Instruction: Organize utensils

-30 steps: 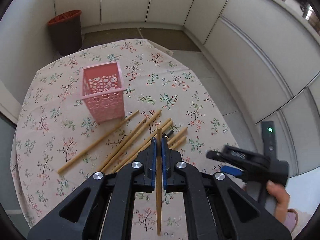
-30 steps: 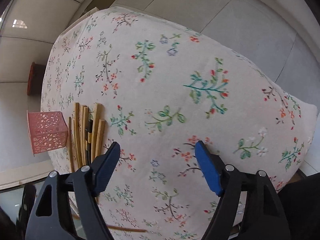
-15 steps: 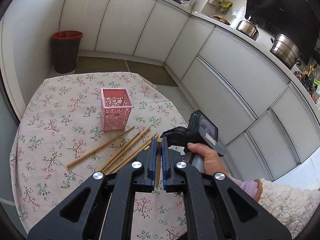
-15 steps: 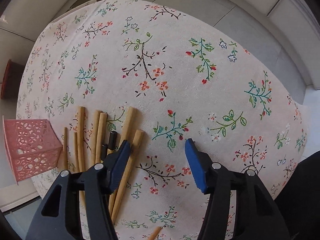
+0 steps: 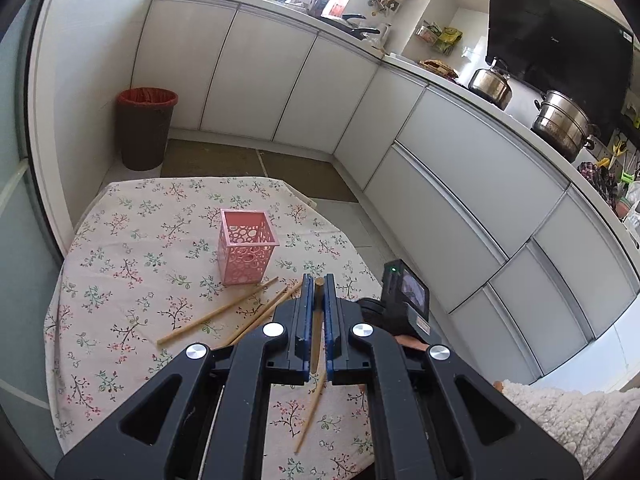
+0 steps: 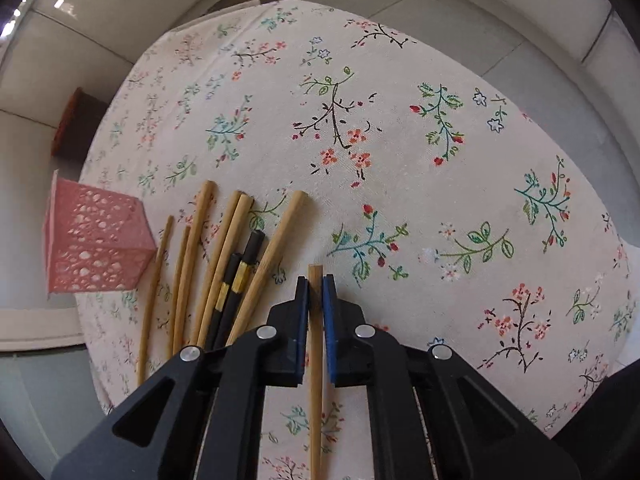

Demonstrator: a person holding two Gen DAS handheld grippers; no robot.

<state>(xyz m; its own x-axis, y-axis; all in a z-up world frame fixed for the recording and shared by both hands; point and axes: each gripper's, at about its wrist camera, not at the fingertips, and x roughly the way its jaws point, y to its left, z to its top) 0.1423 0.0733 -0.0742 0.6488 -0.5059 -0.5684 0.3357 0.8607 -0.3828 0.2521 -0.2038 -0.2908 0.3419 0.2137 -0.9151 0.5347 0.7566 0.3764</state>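
Table point(image 5: 120, 240): covered edge to edge by a cream cloth printed with small flower sprigs. On it, toward the middle: one pink perforated square holder point(image 5: 247, 252), upright, open at the top. Just beside the holder, nearer the table's near edge: a loose row of bamboo chopsticks point(image 6: 192, 256) lying flat and roughly parallel, with a pair of black chopsticks with gold bands point(image 6: 236, 280) among them. The cloth's far half is bare.

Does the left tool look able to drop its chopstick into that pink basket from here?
Probably yes. The left tool is shut on a wooden chopstick, and the pink basket stands upright just ahead, its top open, with nothing between them.
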